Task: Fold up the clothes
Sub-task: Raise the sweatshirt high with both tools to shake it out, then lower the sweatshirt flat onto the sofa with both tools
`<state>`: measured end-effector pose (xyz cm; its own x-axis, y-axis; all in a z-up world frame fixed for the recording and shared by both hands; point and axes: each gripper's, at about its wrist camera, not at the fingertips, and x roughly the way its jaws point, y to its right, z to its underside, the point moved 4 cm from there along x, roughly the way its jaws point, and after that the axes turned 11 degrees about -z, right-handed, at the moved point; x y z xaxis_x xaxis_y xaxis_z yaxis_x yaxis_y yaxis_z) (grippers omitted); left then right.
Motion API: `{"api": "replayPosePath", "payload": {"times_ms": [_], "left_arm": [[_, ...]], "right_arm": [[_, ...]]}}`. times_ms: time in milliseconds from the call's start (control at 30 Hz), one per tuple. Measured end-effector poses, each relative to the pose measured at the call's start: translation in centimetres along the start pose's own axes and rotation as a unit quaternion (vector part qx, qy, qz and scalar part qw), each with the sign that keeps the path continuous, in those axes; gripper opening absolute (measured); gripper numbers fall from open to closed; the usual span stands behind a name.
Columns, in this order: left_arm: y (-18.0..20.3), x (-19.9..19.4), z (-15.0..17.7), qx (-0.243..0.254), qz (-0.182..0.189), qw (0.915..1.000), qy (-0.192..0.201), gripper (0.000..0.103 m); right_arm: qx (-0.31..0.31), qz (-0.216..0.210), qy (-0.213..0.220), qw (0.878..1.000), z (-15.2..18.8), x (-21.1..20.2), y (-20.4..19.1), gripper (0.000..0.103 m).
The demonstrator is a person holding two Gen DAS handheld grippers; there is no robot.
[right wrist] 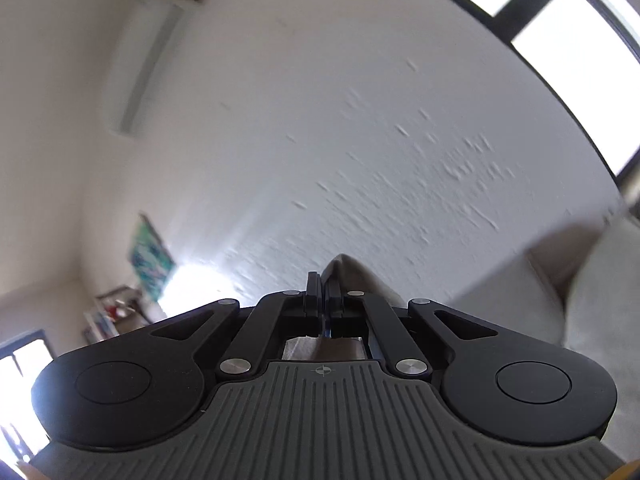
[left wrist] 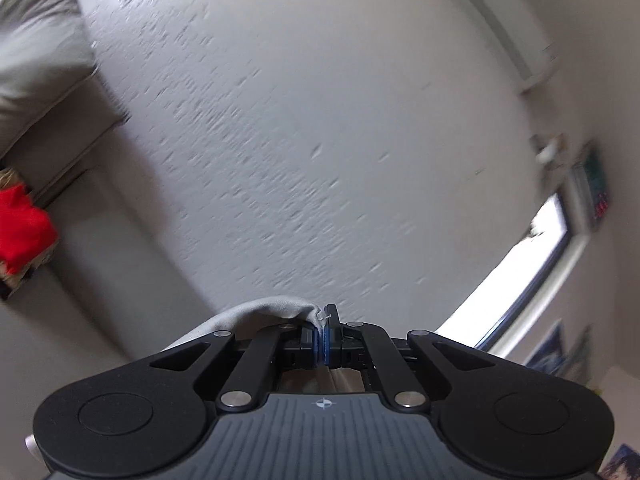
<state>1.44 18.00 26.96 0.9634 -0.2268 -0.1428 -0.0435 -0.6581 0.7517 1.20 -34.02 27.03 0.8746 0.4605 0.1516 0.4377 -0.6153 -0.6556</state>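
Left gripper (left wrist: 323, 334) clamped on grey cloth (left wrist: 256, 312), which trails off to its left; right gripper (right wrist: 323, 300) pinches a brownish cloth edge (right wrist: 352, 276), running right.

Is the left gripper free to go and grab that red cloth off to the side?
Probably not yet: the left gripper is shut on grey fabric, and the red cloth lies well off to its side.

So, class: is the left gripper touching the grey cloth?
Touching. The left wrist view shows the left gripper with jaws shut on a fold of the grey cloth.
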Motion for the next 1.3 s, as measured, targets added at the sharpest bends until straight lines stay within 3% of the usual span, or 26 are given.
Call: {"api": "replayPosePath", "payload": {"times_ms": [100,133,233,300,433,533,633,800,900,1000,1167,1300], "left_arm": [[-2.0,8.3,0.4,0.014,-0.076,0.9959,-0.048,0.0],[-2.7,10.6,0.5,0.01,-0.087,0.9944,-0.06,0.0],[-4.4,17.4,0.4,-0.001,-0.112,0.9895,-0.091,0.0],[-3.5,18.9,-1.1,0.005,-0.09,0.9933,-0.073,0.0],[-1.2,18.2,-4.2,0.041,-0.032,0.9985,-0.017,0.0],[-2.7,18.2,-2.4,0.06,-0.031,0.9976,-0.018,0.0],[-5.2,18.6,0.4,0.074,-0.041,0.996,-0.029,0.0],[-14.6,20.0,9.6,0.047,-0.105,0.9885,-0.098,0.0],[-20.1,20.1,14.3,0.02,-0.154,0.9778,-0.14,0.0],[-25.4,20.0,18.7,-0.005,-0.201,0.9631,-0.178,0.0],[-28.1,18.5,21.2,0.017,-0.262,0.9433,-0.203,0.0],[-27.0,16.8,20.2,0.047,-0.275,0.9381,-0.205,0.0]], "right_arm": [[0.028,0.072,-0.05,0.996,2.5,8.7,6.1,0.001],[0.043,0.09,-0.06,0.993,3.0,11.2,7.8,0.001],[0.07,0.089,-0.051,0.992,2.1,15.9,10.5,0.001],[0.057,0.064,-0.021,0.996,-0.3,16.9,9.4,0.001],[0.001,0.041,0.014,0.999,-3.1,15.1,6.4,0.0],[-0.008,0.046,0.004,0.999,-0.8,13.0,7.7,0.0],[0.012,0.061,-0.025,0.998,4.4,12.0,11.7,0.001],[0.093,0.122,-0.086,0.984,15.9,10.9,21.1,0.001],[0.133,0.171,-0.127,0.968,22.5,9.8,26.0,0.0],[0.162,0.21,-0.161,0.951,26.9,8.8,29.1,0.0],[0.146,0.249,-0.187,0.939,28.8,7.7,30.2,0.0],[0.128,0.253,-0.198,0.938,27.6,6.8,28.8,0.0]]}}
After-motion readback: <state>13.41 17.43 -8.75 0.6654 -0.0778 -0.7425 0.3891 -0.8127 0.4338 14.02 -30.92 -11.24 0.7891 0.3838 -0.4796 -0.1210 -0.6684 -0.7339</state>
